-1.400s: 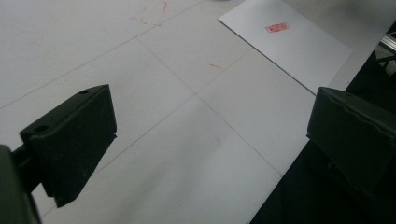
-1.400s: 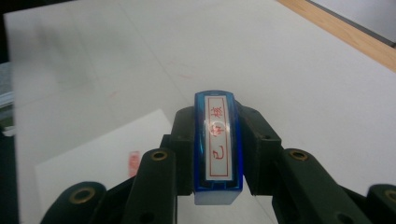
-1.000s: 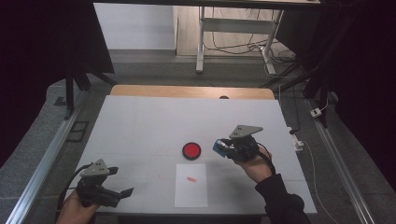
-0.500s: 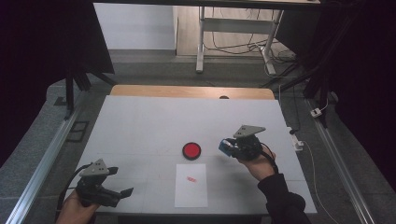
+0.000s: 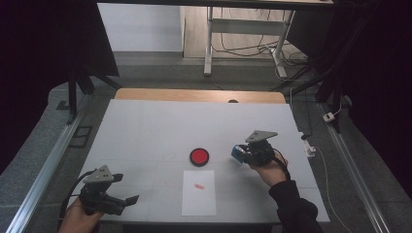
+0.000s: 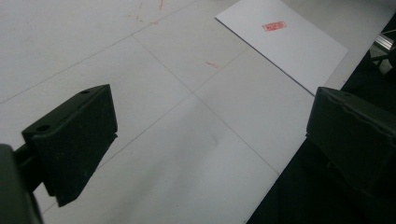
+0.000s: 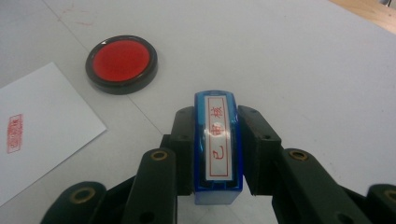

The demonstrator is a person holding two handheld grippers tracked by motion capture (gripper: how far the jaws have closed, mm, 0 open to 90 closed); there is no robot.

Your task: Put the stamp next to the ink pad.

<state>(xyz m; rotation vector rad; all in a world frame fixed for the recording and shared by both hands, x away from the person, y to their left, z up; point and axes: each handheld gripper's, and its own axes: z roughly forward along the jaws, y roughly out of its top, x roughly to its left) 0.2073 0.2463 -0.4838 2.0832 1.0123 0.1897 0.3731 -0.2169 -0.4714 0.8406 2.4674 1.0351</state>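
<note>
The right gripper (image 5: 239, 153) pinches a blue stamp (image 7: 218, 142) between its 2 black jaws, which press flat against the stamp's long sides. In the right gripper view the stamp's upper face carries a white label with red characters framed in a red line, and the stamp points away from the camera toward the table top (image 5: 155, 126). In the high view this gripper sits low over the table's right part, the person's right hand (image 5: 268, 167) and dark sleeve (image 5: 291, 208) coming in from the bottom edge, a grey 3-cornered plate on top of the gripper.

Just to the left of the stamp, apart from it, lies a round red ink pad (image 5: 199, 156) in a black rim, open and flat on the table; in the right gripper view it lies (image 7: 121, 64) up and left of the stamp. Nearer the person, below the pad, a white sheet of paper (image 5: 199, 194) lies flat, bearing 1 small red stamped mark (image 5: 199, 186) on its upper part.

The left gripper (image 5: 127, 200) rests at the table's near left corner, held by the left hand (image 5: 77, 221), well apart from the paper. Its jaws stand spread wide with nothing between them; in the left gripper view the bare table shows between them and the paper (image 6: 289, 44) lies beyond.
</note>
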